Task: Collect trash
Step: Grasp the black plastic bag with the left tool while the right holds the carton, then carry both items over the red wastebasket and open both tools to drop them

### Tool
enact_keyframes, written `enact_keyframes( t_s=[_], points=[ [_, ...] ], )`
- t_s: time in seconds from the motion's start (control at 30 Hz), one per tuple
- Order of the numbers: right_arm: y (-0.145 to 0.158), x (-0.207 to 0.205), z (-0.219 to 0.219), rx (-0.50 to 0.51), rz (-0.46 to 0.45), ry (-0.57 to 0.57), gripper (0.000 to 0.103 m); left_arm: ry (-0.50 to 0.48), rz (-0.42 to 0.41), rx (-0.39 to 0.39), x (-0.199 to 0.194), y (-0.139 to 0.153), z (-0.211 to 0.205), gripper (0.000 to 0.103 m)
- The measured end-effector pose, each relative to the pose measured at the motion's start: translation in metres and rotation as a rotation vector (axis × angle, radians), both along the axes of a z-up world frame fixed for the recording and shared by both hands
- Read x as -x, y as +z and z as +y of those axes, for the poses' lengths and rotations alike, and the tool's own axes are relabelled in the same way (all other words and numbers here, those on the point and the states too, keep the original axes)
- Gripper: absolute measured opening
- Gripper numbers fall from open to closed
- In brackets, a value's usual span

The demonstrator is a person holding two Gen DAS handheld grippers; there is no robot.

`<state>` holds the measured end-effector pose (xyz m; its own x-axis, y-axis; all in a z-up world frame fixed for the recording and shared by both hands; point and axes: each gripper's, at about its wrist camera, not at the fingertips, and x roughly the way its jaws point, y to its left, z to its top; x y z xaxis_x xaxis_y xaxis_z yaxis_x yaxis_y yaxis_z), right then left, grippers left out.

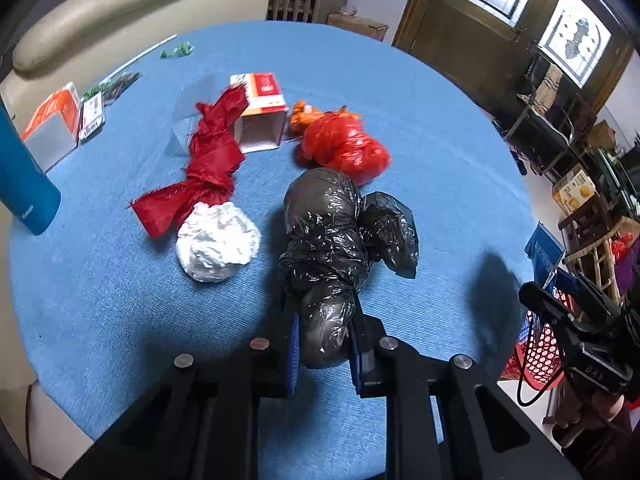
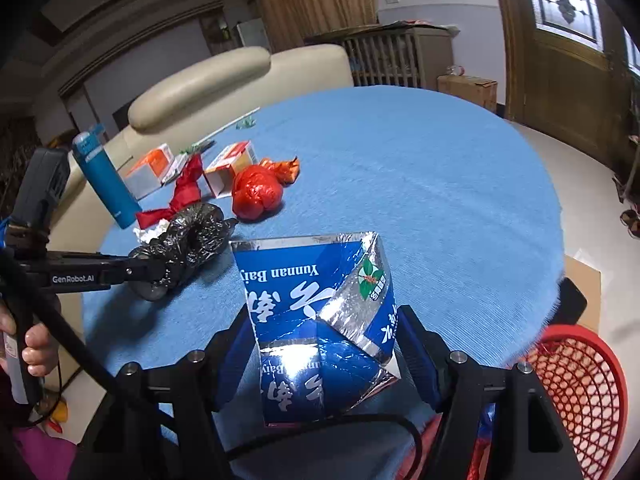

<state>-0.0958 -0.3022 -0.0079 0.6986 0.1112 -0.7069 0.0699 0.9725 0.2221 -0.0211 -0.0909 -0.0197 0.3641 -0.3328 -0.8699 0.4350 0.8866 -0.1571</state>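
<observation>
Left wrist view: left gripper (image 1: 324,340) clamped on the near end of the knotted black plastic bag (image 1: 332,248), jaws pressed together on the crinkled film, bag lying on the blue tabletop (image 1: 420,120). Judged best lifted straight and slowly, since thin film could slip or tear at the pinch and the loose lobe to the right could drag. Beside it lay the white crumpled paper (image 1: 218,242), well clear of the jaws; beyond, the red cloth strip (image 1: 208,160), the red plastic bag (image 1: 346,148) and an open carton (image 1: 262,114), all awaiting collection. Blue bottle (image 1: 24,184) upright at the left edge, probably not trash. Right wrist view: right gripper (image 2: 324,356) closed about halfway onto a flattened blue and silver carton (image 2: 316,320), pads on both sides, held above the tabletop edge. Red mesh basket (image 2: 576,392) just beyond that edge, lower right, judged the drop point; carton to be carried fully over the rim before release. A hand (image 2: 36,352) seen gripping the other tool's handle. Round tabletop covered in blue cloth; cream sofa (image 2: 224,76) behind, wooden door and patterned windows to the right.
</observation>
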Motion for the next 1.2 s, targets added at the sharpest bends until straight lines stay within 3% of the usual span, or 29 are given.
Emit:
enact_keyframes(
  t_s=[0.5,1.2],
  points=[
    [0.005,0.075,-0.055,-0.088,-0.018,-0.154,0.072,-0.238,-0.142,-0.046,0.065,0.039,-0.072,0.021],
    [-0.007,0.166,-0.137,-0.191,-0.031,-0.373,0.073,-0.613,-0.159,-0.158,0.132,0.022,-0.190,0.021]
  ],
)
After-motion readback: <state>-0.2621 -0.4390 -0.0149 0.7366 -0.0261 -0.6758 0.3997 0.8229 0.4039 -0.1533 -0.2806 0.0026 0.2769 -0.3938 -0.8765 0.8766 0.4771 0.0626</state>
